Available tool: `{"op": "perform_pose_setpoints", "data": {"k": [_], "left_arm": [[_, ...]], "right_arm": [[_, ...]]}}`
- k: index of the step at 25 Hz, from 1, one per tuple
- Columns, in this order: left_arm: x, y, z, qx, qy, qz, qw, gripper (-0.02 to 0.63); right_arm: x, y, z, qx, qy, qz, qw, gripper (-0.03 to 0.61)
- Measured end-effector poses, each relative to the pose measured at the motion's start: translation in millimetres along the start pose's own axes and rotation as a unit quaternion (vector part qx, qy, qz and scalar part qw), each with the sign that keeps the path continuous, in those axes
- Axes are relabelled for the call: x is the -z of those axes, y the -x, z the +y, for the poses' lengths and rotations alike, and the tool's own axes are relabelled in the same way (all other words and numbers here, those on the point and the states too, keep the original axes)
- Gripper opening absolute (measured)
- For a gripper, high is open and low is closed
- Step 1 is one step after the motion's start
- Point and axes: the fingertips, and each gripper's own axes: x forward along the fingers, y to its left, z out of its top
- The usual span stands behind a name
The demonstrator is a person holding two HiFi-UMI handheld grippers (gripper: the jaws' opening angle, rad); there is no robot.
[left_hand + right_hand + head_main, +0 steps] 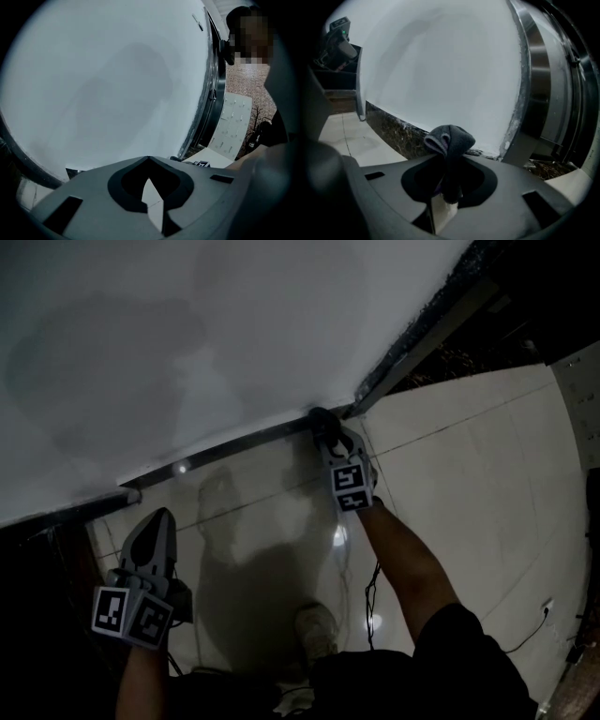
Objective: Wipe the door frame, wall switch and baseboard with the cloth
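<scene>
Right gripper (328, 435): my jaws clamp a dark grey cloth (449, 140) at the baseboard (234, 442), beside the door frame (534, 93).
Left gripper (157, 519): my jaws are closed and empty, over open floor (450, 456).

no readable words, brands, numbers or signs in any view, only black-and-white square marker patterns, without letters, on the left tool (160, 518) and right tool (324, 425)
</scene>
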Motion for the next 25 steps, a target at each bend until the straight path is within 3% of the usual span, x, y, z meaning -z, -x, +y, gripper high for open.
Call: {"op": "perform_pose_setpoints", "data": {"k": [6, 16, 20, 25], "left_arm": [[-34, 48, 13, -0.014, 0.002, -0.004, 0.9999, -0.008], [-25, 58, 30, -0.032, 0.014, -0.024, 0.9991, -0.008], [-24, 60, 33, -0.029, 0.009, -0.039, 0.9988, -0.008], [-44, 70, 18, -0.012, -0.076, -0.048, 0.9959, -0.008]], "right_arm": [[-21, 24, -7, 0.033, 0.001, 0.011, 0.999, 0.084], [14, 15, -48, 0.088, -0.008, 0.043, 0.995, 0.084], [0, 9, -20, 0.066, -0.026, 0.006, 0.997, 0.084], [-30, 2, 62, -0.02, 0.058, -0.019, 0.998, 0.084]]}}
